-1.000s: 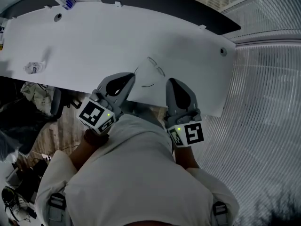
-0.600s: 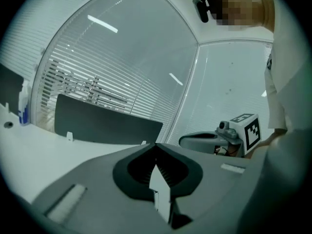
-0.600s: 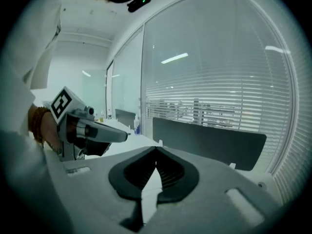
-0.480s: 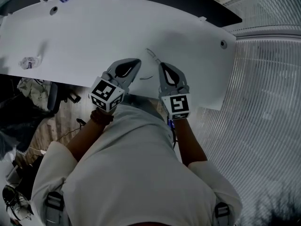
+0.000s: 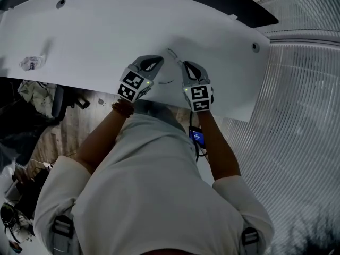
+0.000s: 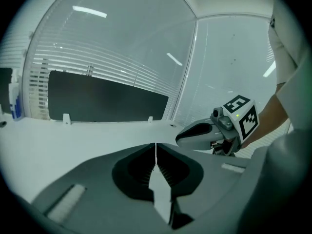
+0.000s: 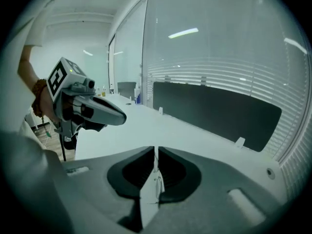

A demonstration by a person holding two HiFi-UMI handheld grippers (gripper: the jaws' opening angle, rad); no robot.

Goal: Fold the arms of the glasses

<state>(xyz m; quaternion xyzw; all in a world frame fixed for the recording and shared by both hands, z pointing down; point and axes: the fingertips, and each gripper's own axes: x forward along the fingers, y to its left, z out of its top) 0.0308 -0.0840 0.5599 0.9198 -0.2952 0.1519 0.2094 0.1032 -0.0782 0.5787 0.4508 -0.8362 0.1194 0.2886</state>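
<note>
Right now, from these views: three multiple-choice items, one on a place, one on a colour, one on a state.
1. Where are the glasses?
A) on the floor
B) on the table, near the person's edge
C) on a chair

2. What colour is the table top?
A) white
B) black
C) wood brown

3. How do the left tongs stand?
A) wide open
B) clamped on the glasses
C) shut, nothing between them

Answers:
1 B: the head view shows the thin frame lying on the table top close to the near edge.
2 A: the whole top is plain white.
3 C: in the left gripper view the jaws meet in a thin line with nothing in it.
</note>
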